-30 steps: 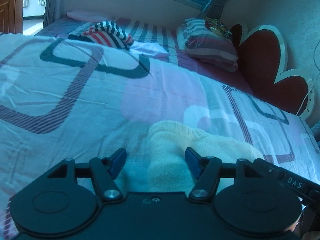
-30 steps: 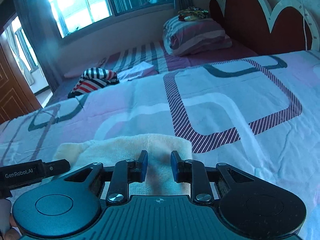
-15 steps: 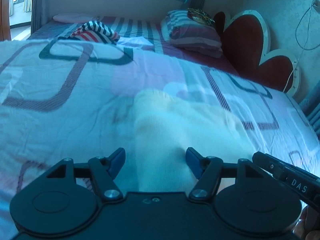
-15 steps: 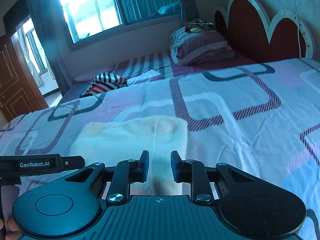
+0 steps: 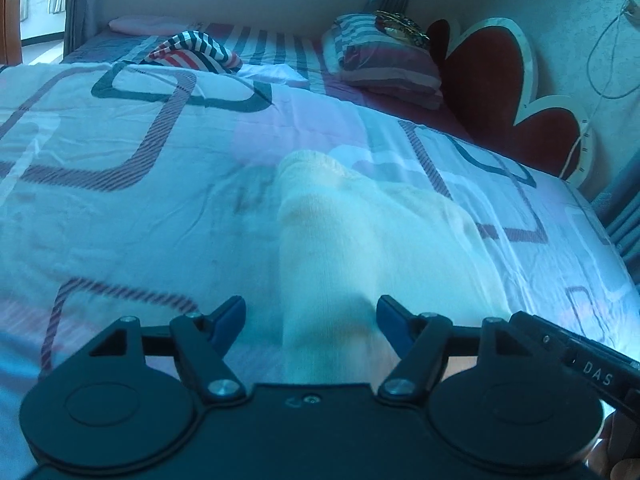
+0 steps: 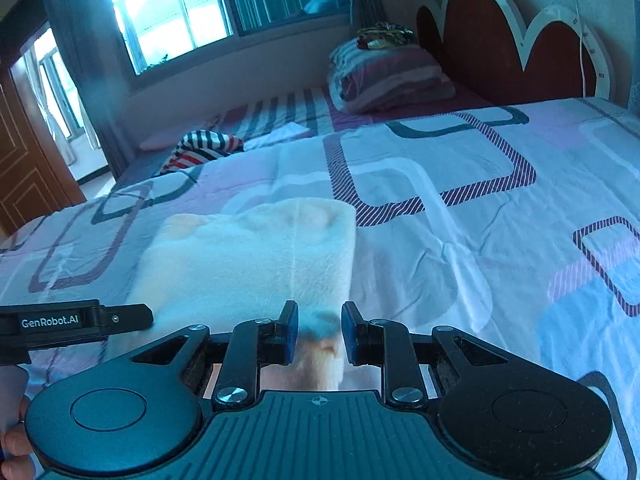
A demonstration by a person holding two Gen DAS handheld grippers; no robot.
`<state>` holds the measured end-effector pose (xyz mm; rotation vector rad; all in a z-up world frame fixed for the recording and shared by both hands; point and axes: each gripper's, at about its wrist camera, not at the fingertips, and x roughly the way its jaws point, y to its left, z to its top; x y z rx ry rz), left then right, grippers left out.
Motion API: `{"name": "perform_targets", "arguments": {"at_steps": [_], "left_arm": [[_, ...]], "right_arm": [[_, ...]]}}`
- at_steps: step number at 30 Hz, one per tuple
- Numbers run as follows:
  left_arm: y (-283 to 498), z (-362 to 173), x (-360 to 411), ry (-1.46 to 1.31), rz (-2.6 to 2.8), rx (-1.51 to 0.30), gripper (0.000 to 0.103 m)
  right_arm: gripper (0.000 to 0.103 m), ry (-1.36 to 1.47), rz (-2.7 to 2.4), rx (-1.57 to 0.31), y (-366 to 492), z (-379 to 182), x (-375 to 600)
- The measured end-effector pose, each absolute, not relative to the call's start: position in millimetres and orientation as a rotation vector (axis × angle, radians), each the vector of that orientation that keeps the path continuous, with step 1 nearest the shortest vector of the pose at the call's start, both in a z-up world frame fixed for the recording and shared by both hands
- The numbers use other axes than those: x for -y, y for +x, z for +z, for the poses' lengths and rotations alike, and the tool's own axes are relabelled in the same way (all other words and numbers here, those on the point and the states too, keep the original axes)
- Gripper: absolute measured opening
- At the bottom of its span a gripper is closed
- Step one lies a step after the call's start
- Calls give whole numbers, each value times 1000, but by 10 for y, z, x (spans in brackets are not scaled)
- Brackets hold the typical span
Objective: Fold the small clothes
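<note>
Cream garment (image 5: 360, 248): lies on the patterned bedspread (image 5: 120, 200), reaching from both claws forward.
Left gripper (image 5: 311, 318): jaws opening, wide; cloth between them, pads clear of it.
Right gripper (image 6: 319, 330): narrow, garment's near edge between its jaws; whether they pinch it I cannot tell.
Striped clothes (image 6: 204, 150): far ahead, left.

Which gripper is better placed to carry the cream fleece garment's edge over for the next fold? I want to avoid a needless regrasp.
Probably the right gripper: its pads sit narrowly set around the cream fleece garment. The left gripper is opening, its pads clear of the cloth between them.
</note>
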<state>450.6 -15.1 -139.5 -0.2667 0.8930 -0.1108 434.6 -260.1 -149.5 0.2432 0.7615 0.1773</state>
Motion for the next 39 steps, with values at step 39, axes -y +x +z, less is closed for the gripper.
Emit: {"name": "perform_targets", "arguments": {"at_steps": [39], "left_arm": [[3780,-1570,115,-202,-127,-989,75]], "right_arm": [[24,301,192,-901,3528,-1677,2671]]}}
